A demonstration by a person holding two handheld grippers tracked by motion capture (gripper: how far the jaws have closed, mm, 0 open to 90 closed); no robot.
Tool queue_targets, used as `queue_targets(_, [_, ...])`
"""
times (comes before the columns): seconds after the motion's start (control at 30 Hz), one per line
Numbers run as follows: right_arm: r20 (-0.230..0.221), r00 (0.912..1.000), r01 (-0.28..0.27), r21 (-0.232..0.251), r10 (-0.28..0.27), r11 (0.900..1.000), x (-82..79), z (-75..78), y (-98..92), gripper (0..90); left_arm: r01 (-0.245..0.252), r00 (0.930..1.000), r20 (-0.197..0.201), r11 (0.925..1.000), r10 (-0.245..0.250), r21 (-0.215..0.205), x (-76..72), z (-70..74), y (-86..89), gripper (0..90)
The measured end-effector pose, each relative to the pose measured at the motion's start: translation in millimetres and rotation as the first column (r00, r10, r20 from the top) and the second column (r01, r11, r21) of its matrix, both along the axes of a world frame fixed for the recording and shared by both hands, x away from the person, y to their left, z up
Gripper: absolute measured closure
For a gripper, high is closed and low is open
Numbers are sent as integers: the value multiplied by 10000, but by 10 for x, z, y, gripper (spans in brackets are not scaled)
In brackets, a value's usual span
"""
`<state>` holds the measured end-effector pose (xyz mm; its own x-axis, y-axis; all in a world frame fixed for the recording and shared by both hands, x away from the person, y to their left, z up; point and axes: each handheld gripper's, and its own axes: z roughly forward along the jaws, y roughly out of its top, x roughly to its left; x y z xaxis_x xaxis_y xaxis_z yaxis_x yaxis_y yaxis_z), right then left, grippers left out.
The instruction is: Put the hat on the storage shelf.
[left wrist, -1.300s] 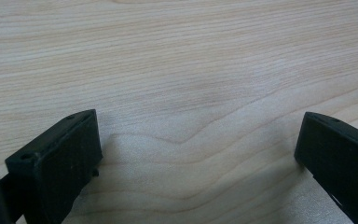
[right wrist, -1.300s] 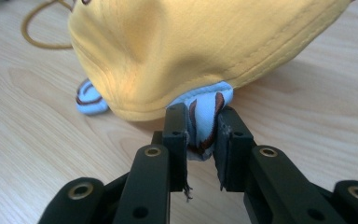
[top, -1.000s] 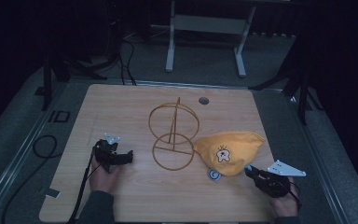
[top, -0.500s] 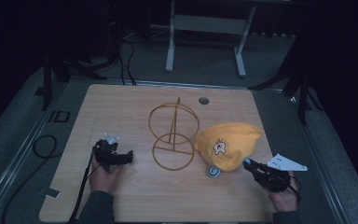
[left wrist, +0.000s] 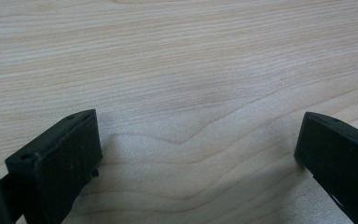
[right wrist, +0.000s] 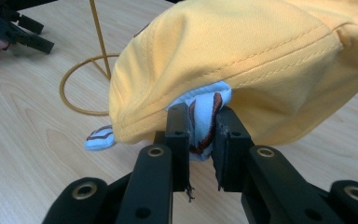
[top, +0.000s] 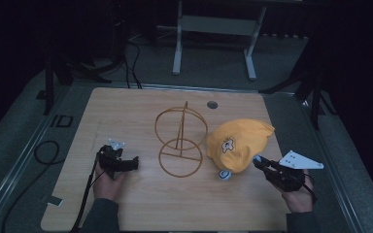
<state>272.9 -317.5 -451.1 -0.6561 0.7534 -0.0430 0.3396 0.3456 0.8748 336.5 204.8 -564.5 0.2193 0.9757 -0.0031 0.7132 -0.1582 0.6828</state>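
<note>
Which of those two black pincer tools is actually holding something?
The right gripper: its jaws pinch the pale blue flap under the yellow hat. The left gripper rests on the wooden table, jaws wide apart and empty.

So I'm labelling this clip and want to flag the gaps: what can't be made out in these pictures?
- Yellow cap: its underside and far side are hidden by its own crown in the high view and the right gripper view.
- Light blue strap: its end is hidden between the right tool's jaws, its start under the brim.
- Printed emblem: too small to read in the high view.
- Gold wire stand: its top is cut off in the right gripper view.
</note>
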Motion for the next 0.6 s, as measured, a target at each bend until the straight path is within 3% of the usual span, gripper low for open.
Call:
queue_targets(0.2, [246, 9996, -126, -30, 126, 9999, 15, 124, 21, 781, -4, 10000, 5, 10000, 4, -4, 0, 0, 0, 4])
queue_targets(0.6, [700, 9963, -516, 233, 499, 9984, -199, 387, 61, 779, -2, 10000, 10, 10000, 2, -5, 0, -1, 0, 4])
